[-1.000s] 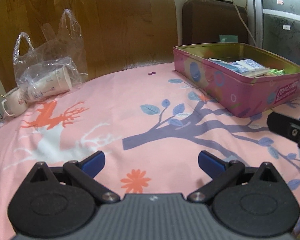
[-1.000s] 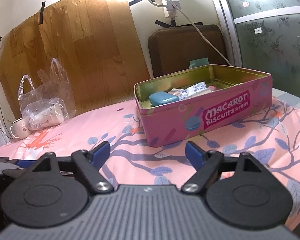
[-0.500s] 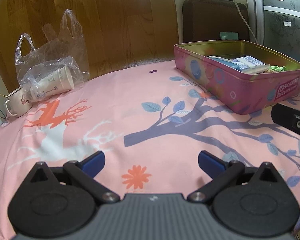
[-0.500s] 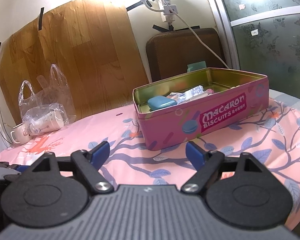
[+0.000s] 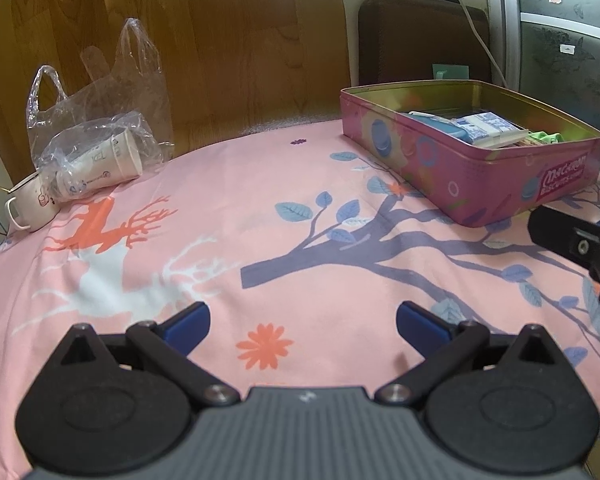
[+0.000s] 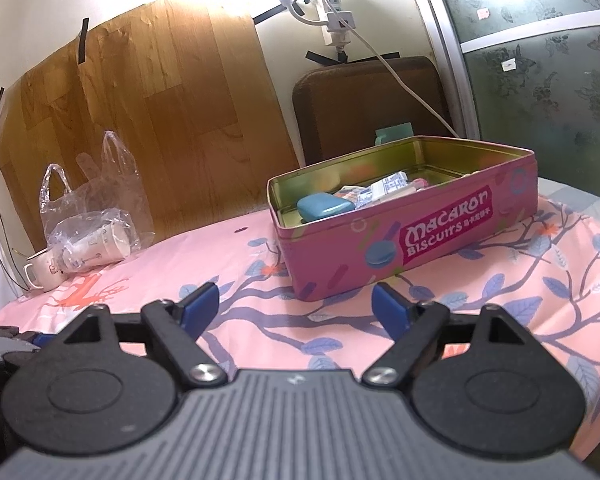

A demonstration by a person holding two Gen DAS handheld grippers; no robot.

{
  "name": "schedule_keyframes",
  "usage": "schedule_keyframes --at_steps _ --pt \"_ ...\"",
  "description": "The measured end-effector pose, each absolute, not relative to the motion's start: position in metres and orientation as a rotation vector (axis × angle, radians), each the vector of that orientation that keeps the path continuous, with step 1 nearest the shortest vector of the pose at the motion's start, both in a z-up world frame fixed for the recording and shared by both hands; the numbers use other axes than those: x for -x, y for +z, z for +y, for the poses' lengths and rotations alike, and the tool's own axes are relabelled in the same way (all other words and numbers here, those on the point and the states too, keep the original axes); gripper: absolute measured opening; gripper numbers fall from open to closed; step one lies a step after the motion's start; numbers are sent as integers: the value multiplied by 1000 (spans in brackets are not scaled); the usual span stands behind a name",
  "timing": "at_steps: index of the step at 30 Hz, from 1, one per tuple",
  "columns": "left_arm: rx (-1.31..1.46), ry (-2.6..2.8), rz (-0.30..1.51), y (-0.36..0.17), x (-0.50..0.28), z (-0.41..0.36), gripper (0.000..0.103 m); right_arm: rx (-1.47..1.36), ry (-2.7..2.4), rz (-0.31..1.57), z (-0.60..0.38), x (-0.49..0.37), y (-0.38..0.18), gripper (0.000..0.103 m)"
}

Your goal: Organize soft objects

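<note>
The pink tin [image 6: 404,236] carried the white words "MACARON BISCUITS" on a magenta panel on its front side, with small characters after them too fine to read; in the left wrist view the same label showed at the tin's right end [image 5: 472,160]. The tin stood open, gold inside, in the right middle of the right wrist frame on the pink tablecloth [image 6: 500,300] printed with branches, leaves and deer. Inside lay a teal soft case [image 6: 324,207] toward the left end, and beside it a white packet with blue print [image 6: 388,190] whose print was unreadable.

At the left of the frame a clear plastic bag [image 6: 88,216] held paper cups [image 6: 96,248] lying on their sides, touching a white mug [image 6: 44,270].

The left gripper [image 5: 302,326] and the right gripper [image 6: 296,302] both had their blue fingers spread wide, holding nothing.
</note>
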State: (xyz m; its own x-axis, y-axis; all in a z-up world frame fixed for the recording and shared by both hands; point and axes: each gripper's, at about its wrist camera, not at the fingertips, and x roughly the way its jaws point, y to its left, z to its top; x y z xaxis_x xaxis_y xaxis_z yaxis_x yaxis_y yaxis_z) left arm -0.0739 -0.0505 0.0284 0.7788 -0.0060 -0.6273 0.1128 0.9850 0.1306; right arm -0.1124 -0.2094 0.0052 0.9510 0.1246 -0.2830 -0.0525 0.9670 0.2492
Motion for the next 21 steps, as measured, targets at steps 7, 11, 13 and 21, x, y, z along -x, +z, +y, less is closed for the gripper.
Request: schedule_keyframes --at_steps 7,11,13,21 --pt "-147 -78 707 29 74 -52 103 -247 89 298 -212 113 6 86" --pt "-146 -84 716 29 74 -53 103 -254 89 301 -213 113 5 86" --pt "-150 -82 718 29 74 -55 103 -254 91 300 -213 113 5 86" --pt "-141 -93 741 27 74 -57 103 -258 93 302 -215 112 4 86"
